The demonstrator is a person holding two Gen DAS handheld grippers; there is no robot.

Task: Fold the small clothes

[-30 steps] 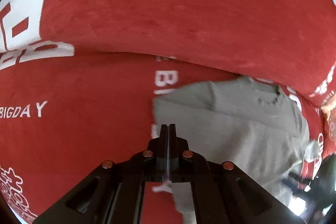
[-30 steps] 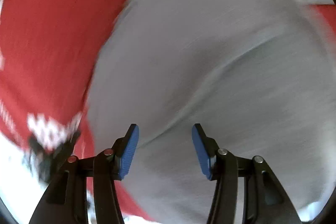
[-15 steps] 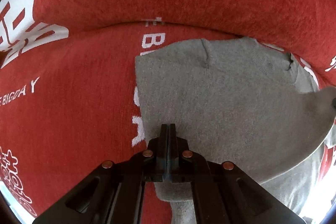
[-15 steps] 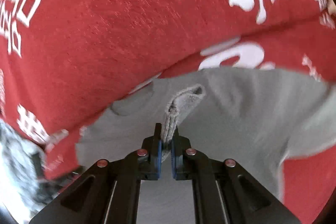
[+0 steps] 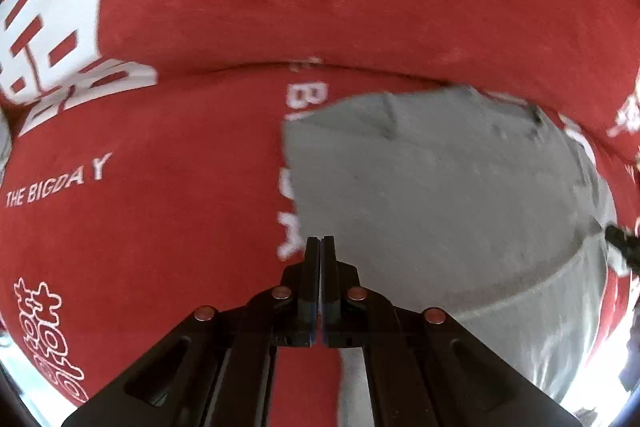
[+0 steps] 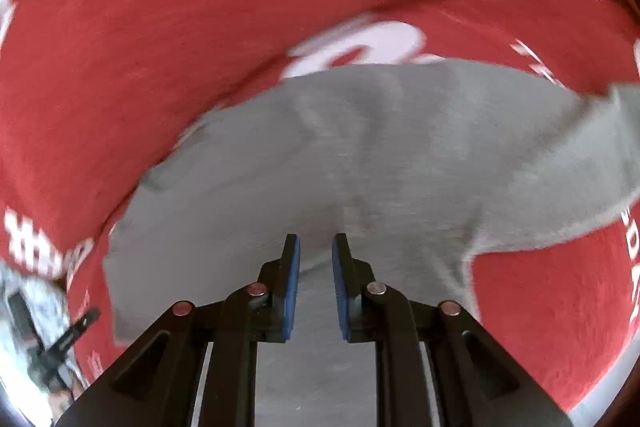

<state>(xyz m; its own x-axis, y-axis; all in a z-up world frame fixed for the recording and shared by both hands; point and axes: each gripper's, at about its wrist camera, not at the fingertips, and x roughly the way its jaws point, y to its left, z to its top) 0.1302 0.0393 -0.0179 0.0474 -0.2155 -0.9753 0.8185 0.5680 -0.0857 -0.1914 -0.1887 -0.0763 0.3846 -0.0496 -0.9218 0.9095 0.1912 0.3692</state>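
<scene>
A small grey garment [image 5: 440, 195] lies spread on a red cloth with white print [image 5: 160, 207]. My left gripper [image 5: 320, 247] is shut with nothing showing between its fingers, just above the garment's left edge. In the right wrist view the same grey garment [image 6: 380, 155] fills the middle, with one part stretching off to the right. My right gripper [image 6: 316, 251] is open a little, its blue pads [image 6: 293, 267] apart and empty, hovering over the near part of the garment.
The red cloth [image 6: 160, 27] covers the whole surface and rises in a fold behind the garment. The other gripper's black tip [image 5: 624, 243] shows at the right edge of the left wrist view. A pale patterned thing [image 6: 28, 307] lies at the lower left.
My right gripper, shut on a fold of grey fabric half a second ago, has let it go and opened a little. The garment now lies flatter. My left gripper stayed shut and shifted slightly.
</scene>
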